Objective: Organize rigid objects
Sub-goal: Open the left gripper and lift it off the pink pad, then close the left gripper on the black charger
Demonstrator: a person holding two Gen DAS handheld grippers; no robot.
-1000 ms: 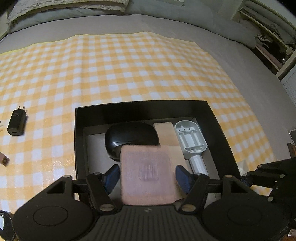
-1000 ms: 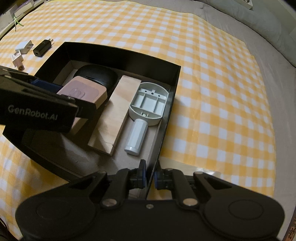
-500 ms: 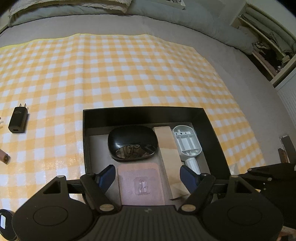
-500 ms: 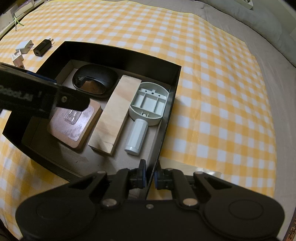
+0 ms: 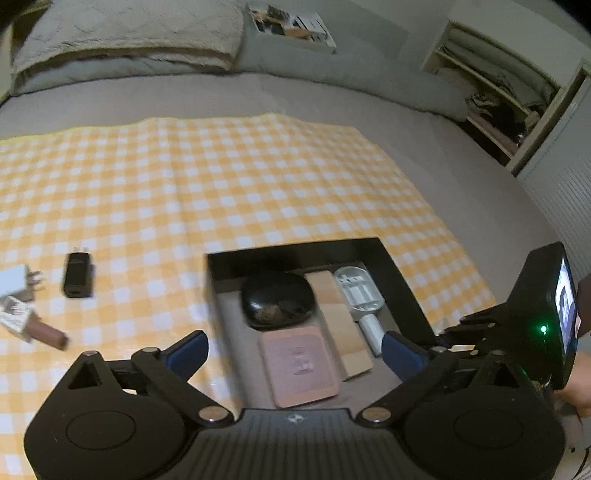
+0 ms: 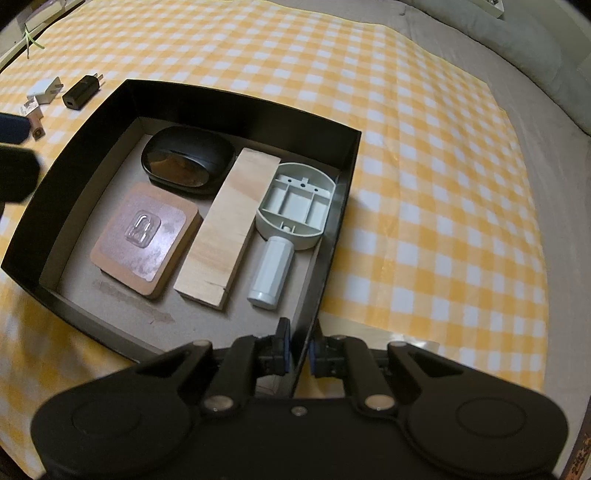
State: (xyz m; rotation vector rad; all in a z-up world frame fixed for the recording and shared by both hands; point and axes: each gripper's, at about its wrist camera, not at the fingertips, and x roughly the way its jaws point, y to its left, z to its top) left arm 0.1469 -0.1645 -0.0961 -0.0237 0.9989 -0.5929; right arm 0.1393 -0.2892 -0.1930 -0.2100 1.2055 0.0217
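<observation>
- The left gripper [image 5: 295,350] hangs wide open, empty, above the shallow black cardboard box [image 6: 236,99]
- The right gripper [image 6: 297,350] pinches the box's near wall
- The pink square wooden block [image 6: 146,238] lies flat inside, beside the pale wooden plank [image 6: 229,225]

A yellow-and-white checked cloth [image 5: 229,184] covers the middle of a grey bed [image 5: 461,177]. A cream pillow [image 5: 122,33] lies along the bed's far edge, with a grey rolled blanket [image 5: 369,85] beside it toward the far right corner. Past the pillow stands a white tray of small items [image 5: 291,26], its contents too blurred to identify. Off the bed's right edge, open shelves [image 5: 495,92] hold folded fabric.
</observation>
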